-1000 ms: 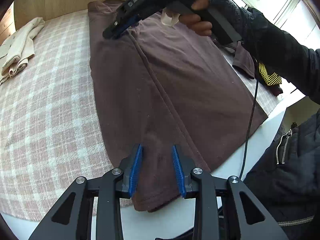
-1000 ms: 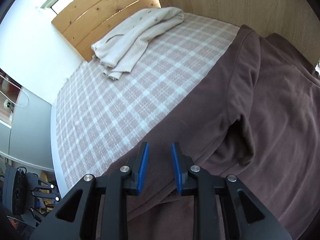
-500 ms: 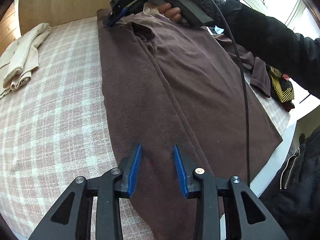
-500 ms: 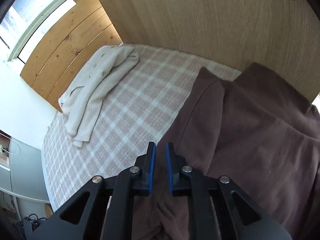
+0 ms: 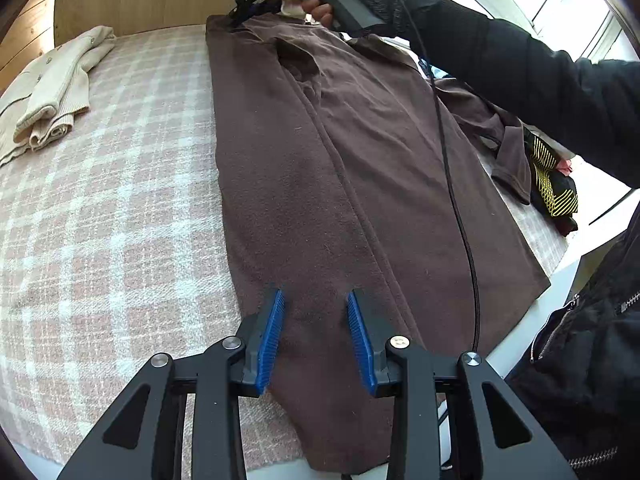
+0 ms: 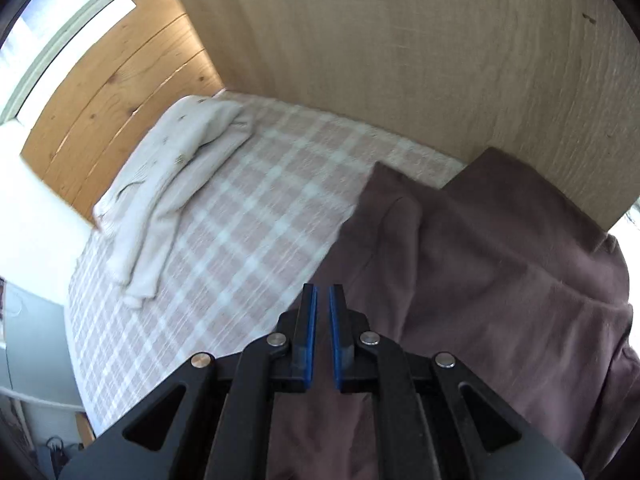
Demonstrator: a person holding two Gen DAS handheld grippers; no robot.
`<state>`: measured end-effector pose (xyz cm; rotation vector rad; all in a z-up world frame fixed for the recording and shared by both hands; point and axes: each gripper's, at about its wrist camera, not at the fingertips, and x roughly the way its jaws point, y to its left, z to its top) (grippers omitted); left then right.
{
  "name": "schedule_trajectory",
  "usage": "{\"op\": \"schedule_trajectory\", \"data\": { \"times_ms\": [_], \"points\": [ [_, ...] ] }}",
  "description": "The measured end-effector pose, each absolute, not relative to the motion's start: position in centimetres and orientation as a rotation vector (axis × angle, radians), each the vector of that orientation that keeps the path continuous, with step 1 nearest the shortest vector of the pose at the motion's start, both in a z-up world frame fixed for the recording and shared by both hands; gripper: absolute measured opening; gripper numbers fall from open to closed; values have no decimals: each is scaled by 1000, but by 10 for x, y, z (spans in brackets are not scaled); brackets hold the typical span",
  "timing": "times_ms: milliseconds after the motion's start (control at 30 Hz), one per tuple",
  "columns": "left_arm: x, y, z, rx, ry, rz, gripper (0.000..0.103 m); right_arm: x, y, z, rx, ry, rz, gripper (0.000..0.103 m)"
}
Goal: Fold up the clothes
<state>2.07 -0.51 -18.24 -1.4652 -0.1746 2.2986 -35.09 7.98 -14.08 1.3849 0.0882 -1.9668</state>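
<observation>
A brown shirt (image 5: pixel 340 180) lies lengthwise on the checked cloth, its left side folded over toward the middle. My left gripper (image 5: pixel 316 296) hovers open over the shirt's near hem, and the fabric lies flat below its blue pads. At the shirt's far left corner, a gloved hand (image 5: pixel 320 4) holds my right gripper (image 5: pixel 240 12). In the right wrist view the right gripper (image 6: pixel 323 288) has its jaws closing to a thin slit. The folded edge of the shirt (image 6: pixel 500 280) sits in that slit.
A folded cream sweater (image 5: pixel 52 88) (image 6: pixel 172 184) lies at the far left of the pink checked cloth (image 5: pixel 120 200). A black and yellow garment (image 5: pixel 552 188) lies at the right edge. A black cable (image 5: pixel 452 176) trails across the shirt. A wooden panel (image 6: pixel 400 60) stands right behind the shirt's far end.
My right gripper has travelled to the shirt's far corner and its jaws have narrowed from clearly apart to a slit. The left gripper has shifted slightly along the hem, its jaws unchanged.
</observation>
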Motion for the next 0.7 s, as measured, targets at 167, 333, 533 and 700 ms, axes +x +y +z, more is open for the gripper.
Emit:
{"op": "schedule_trajectory", "data": {
  "times_ms": [167, 333, 533, 700],
  "points": [
    [20, -21, -167, -1406, -209, 2389, 32, -226, 47, -145, 1321, 262, -1686, 8],
    [16, -30, -176, -1477, -254, 2391, 32, -175, 41, -166, 1334, 360, -1605, 8],
    [40, -30, -187, -1586, -298, 2339, 35, -195, 55, -163, 1374, 363, -1667, 8],
    [59, -39, -191, -1592, -459, 2325, 38, -211, 62, -163, 1404, 333, -1708, 8]
  ]
}}
